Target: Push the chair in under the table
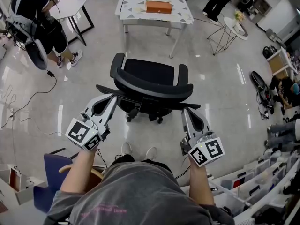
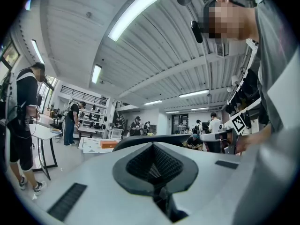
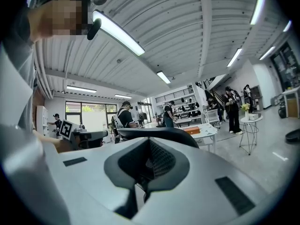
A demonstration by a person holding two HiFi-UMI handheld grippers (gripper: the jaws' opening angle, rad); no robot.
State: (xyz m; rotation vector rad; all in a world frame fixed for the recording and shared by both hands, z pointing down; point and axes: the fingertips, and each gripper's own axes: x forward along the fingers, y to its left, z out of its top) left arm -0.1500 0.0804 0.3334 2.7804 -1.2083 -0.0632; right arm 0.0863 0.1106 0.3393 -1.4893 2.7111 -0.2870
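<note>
Left tool (image 1: pixel 114 98) and right tool (image 1: pixel 184 110) both clenched, empty, tips by near side of chair (image 1: pixel 149 74) backrest. Counter (image 1: pixel 178 17) beyond, apart from chair.

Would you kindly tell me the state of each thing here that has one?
Chair: standing out in the open, apart from the table, not pushed in.
Left gripper: jaws together, empty, by the left end of the backrest.
Right gripper: jaws together, empty, by the backrest's right end.
Box: lying on the table.
</note>
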